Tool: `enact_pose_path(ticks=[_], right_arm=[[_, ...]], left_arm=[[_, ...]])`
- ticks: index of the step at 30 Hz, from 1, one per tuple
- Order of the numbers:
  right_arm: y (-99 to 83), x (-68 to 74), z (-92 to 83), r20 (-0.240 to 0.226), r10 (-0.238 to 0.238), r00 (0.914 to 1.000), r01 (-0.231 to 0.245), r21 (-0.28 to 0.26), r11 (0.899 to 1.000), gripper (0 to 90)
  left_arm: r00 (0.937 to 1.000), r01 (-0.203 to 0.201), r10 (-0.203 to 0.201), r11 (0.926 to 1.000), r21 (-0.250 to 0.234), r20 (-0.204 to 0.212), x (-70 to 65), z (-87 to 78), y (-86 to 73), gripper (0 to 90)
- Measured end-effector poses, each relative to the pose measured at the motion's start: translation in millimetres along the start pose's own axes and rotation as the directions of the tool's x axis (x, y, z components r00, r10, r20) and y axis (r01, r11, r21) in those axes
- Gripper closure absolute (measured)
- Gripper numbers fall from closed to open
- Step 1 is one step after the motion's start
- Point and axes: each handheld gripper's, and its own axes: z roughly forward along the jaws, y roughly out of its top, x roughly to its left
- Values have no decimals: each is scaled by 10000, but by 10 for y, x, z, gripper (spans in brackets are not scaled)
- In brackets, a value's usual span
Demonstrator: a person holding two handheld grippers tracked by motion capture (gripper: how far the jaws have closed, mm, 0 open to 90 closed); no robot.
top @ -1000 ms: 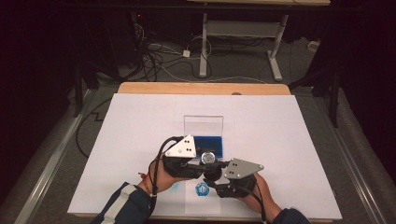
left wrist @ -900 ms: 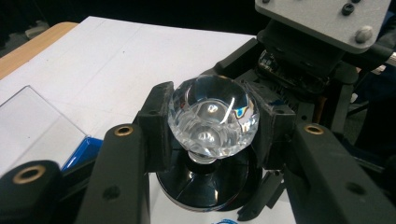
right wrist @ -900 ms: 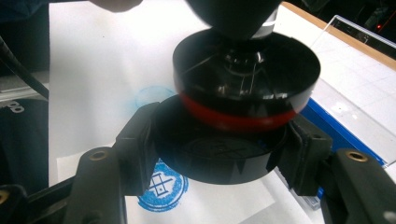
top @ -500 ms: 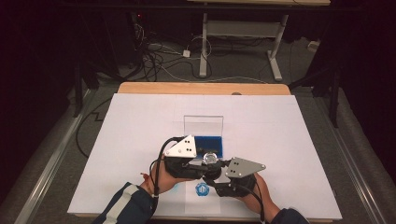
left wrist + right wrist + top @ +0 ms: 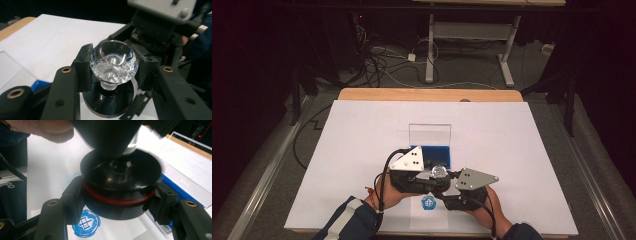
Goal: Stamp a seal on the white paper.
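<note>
Crystal knob (image 5: 114,61) clamped in left gripper (image 5: 426,176) jaws, upright atop black stamp base (image 5: 120,186) clamped in right gripper (image 5: 444,186) jaws, both just above blue print (image 5: 428,204) on paper, near table's front edge.

Dim room, dark surround; white table (image 5: 362,150) brightly lit; right gripper view blurred up close.

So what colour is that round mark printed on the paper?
Blue: the round stamped mark has a crossed pattern inside, seen best in the right gripper view.
</note>
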Motion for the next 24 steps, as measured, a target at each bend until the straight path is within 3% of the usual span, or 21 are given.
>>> enact_pose_path(ticks=[8, 13, 16, 24], right_arm=[[-7, 11, 17, -93, -26, 10000, 27, 137, 9999, 384], [-7, 8, 7, -139, 69, 9999, -70, -41, 10000, 384], [-5, -2, 2, -156, 160, 9998, -162, -96, 9998, 384], [-20, -30, -30, -100, 407, 9991, -411, -392, 9984, 384]], left_arm=[[9998, 38, -37, 10000, -70, 171, -16, 46, -16, 538], [9999, -74, 78, 9984, -556, 75, -38, 36, 3, 539], [9995, 113, -80, 9939, -1095, 299, -21, 22, -15, 538], [9991, 366, -337, 9916, -1239, 258, 0, 28, -65, 538]])
